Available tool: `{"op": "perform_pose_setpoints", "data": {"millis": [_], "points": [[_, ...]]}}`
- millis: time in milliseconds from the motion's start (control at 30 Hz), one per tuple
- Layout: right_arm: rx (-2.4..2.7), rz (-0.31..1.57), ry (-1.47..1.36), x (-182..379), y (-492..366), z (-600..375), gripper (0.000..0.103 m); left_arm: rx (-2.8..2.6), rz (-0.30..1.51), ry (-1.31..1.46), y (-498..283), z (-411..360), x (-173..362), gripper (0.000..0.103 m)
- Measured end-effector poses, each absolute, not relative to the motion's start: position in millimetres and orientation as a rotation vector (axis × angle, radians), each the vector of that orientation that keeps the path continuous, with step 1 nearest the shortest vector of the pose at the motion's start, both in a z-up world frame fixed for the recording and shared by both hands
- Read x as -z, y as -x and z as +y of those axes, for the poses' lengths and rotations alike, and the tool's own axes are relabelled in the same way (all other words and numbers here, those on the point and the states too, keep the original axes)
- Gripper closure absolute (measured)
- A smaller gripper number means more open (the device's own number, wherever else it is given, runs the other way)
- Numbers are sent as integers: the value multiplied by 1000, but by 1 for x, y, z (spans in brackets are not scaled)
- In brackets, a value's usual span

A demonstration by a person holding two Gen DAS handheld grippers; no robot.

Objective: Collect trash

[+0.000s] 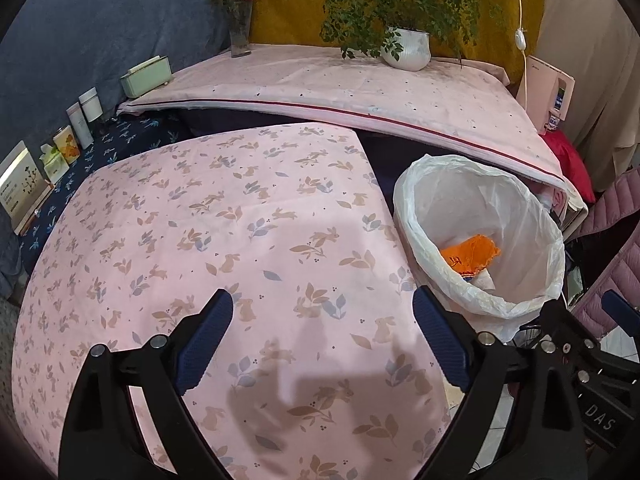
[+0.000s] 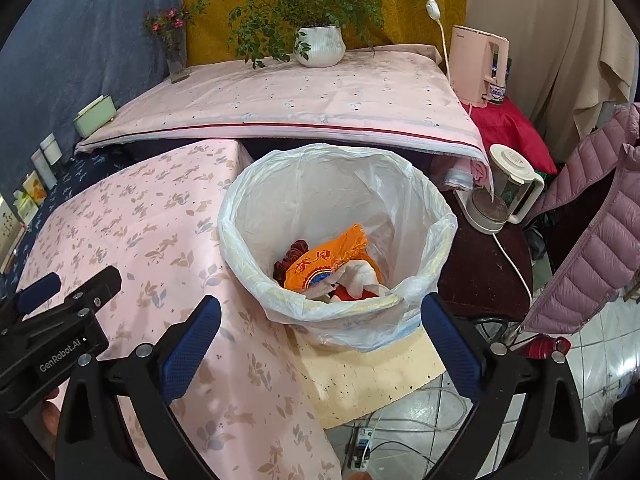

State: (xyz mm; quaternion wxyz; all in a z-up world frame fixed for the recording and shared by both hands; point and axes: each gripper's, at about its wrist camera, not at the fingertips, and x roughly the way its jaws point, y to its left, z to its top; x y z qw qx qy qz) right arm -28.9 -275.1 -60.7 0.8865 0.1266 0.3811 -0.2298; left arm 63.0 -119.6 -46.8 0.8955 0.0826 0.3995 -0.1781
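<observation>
Drop step looks done: wrappers (image 2: 326, 266) lie in the bin (image 2: 432, 216), both the left gripper (image 1: 322, 338) and the right gripper (image 2: 320, 340) released and empty beside it (next, seek more trash)

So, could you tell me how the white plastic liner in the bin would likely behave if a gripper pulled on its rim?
The liner looks thin and crinkled, so it would probably be floppy and stretch or slip off the rim. It seems nearly weightless. The orange wrapper and other trash inside look light, so they would hardly anchor it.
</observation>
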Motion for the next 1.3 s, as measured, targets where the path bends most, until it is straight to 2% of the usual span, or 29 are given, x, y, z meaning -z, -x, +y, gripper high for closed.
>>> {"op": "perform_pose_setpoints", "data": {"millis": [267,1300], "points": [[501,791,-255,61,36,-278,7,374,839,-177,-61,-123,51,13],[504,798,-163,58,42,-264,7,359,843,-168,-54,-124,50,12]]}}
